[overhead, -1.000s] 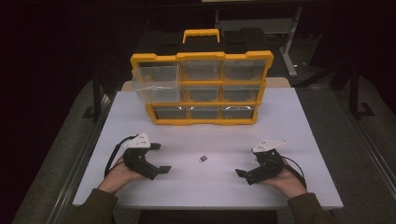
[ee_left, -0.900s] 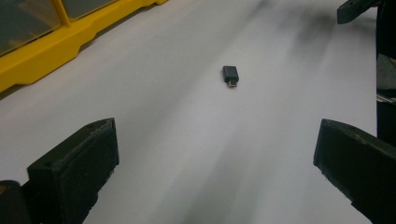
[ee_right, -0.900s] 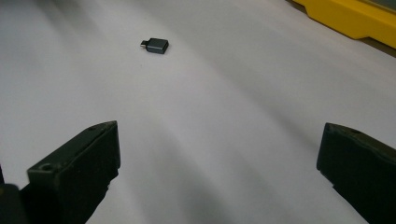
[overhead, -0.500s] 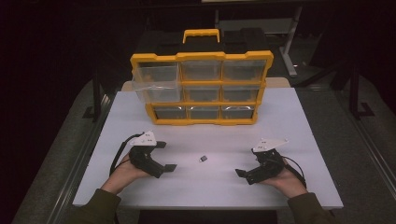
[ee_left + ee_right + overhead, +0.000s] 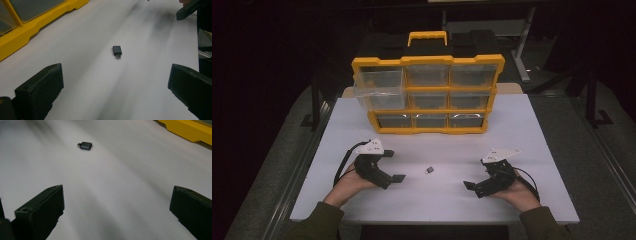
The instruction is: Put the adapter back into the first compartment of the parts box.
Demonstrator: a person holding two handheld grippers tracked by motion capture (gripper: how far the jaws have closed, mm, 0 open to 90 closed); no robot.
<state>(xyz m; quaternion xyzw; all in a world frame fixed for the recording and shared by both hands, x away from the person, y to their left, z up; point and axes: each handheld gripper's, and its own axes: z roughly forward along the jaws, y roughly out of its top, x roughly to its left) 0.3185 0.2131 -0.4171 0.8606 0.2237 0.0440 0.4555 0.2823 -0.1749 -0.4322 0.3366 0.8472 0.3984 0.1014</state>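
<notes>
Adapter (image 5: 429, 170) flat on table (image 5: 532, 130), between left gripper (image 5: 393, 166) and right gripper (image 5: 474, 188); both jaws wide, empty.

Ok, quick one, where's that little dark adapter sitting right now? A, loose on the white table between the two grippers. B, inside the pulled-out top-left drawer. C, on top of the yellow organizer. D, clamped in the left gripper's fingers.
A: the adapter lies bare on the white table, apart from the open left gripper and open right gripper.
</notes>
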